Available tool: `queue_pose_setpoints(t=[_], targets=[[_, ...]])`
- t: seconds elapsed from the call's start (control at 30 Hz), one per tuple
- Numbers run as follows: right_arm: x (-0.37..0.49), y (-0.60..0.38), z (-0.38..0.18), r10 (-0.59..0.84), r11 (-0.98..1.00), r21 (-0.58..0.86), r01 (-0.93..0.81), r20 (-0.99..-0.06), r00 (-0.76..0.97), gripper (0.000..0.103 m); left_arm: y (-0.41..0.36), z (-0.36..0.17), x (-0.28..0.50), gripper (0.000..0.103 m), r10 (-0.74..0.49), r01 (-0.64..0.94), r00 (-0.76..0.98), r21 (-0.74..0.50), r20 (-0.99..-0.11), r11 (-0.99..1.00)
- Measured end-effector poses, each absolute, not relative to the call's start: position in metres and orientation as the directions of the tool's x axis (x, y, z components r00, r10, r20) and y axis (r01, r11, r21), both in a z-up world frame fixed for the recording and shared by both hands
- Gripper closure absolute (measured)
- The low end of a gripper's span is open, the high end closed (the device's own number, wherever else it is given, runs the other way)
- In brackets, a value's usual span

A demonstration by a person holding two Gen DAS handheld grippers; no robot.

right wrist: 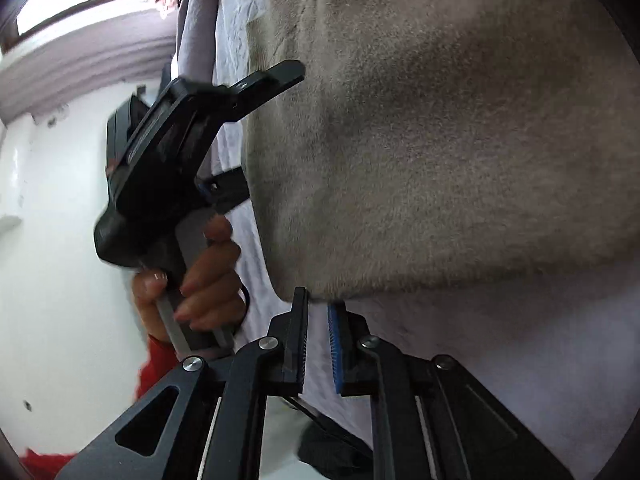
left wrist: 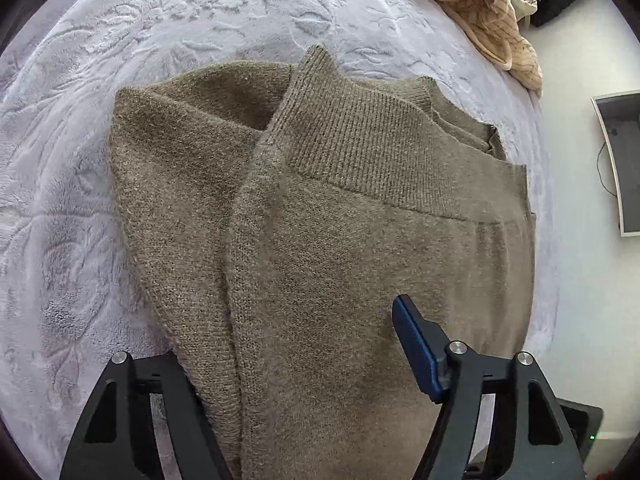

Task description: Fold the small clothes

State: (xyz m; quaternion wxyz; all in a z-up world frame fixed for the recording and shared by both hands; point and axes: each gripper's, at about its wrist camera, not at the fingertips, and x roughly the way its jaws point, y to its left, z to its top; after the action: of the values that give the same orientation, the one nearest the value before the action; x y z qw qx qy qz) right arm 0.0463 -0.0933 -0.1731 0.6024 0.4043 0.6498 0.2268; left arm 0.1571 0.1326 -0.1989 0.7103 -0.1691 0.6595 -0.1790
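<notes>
An olive-brown knitted sweater lies partly folded on the pale embossed bedspread, its ribbed hem turned up on top. My left gripper is wide open, with the sweater's near end lying between its jaws; the left finger is hidden under the cloth and the blue pad rests on top. In the right wrist view the sweater fills the upper right. My right gripper is nearly closed, tips at the sweater's lower edge; a narrow gap shows between the pads. The left gripper shows there, hand-held at the sweater's edge.
A beige quilted garment and dark items lie at the far right corner of the bed. A white-framed panel stands off the bed at right. A white wall and window lie left in the right wrist view.
</notes>
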Motion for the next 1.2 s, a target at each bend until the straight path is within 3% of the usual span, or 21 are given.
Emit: queue_pose_setpoints(t=[0.1,0.27,0.3,0.33,0.47,0.8,1.03,1.2], targets=[[0.056,-0.112,-0.144,0.684,0.708,0.691,0.141,-0.722,0.106,0.090,0.131,-0.200,0.155,0.030,-0.462,0.041,0.072,-0.460,-0.884,0.887],[0.090,-0.150,-0.155,0.512,0.827,0.532,0.181,-0.846,0.148,0.090,0.126,-0.202,0.155,0.032,-0.424,0.044,0.069,-0.422,-0.903,0.906],[0.095,-0.153,-0.171,0.483,0.849,0.493,0.190,-0.870,0.102,0.091,0.124,-0.202,0.156,0.044,-0.417,0.035,0.073,-0.415,-0.906,0.909],[0.100,-0.154,-0.182,0.488,0.849,0.493,0.192,-0.870,0.074,0.099,0.123,-0.203,0.157,0.057,-0.419,0.022,0.074,-0.419,-0.905,0.908],[0.102,-0.160,-0.198,0.544,0.810,0.551,0.200,-0.834,0.091,0.100,0.135,-0.198,0.157,0.087,-0.448,-0.034,0.104,-0.453,-0.888,0.891],[0.092,-0.179,-0.188,0.616,0.751,0.627,0.205,-0.778,0.124,0.095,0.109,-0.136,0.145,0.087,-0.547,-0.007,0.210,-0.561,-0.810,0.828],[0.052,-0.230,-0.172,0.647,0.697,0.671,0.252,-0.741,0.181,0.095,0.032,-0.090,0.154,0.087,-0.603,0.102,0.211,-0.597,-0.769,0.796],[0.033,-0.269,-0.168,0.648,0.651,0.690,0.317,-0.722,0.242,0.095,-0.048,-0.087,0.160,0.087,-0.575,0.192,0.171,-0.546,-0.800,0.816]])
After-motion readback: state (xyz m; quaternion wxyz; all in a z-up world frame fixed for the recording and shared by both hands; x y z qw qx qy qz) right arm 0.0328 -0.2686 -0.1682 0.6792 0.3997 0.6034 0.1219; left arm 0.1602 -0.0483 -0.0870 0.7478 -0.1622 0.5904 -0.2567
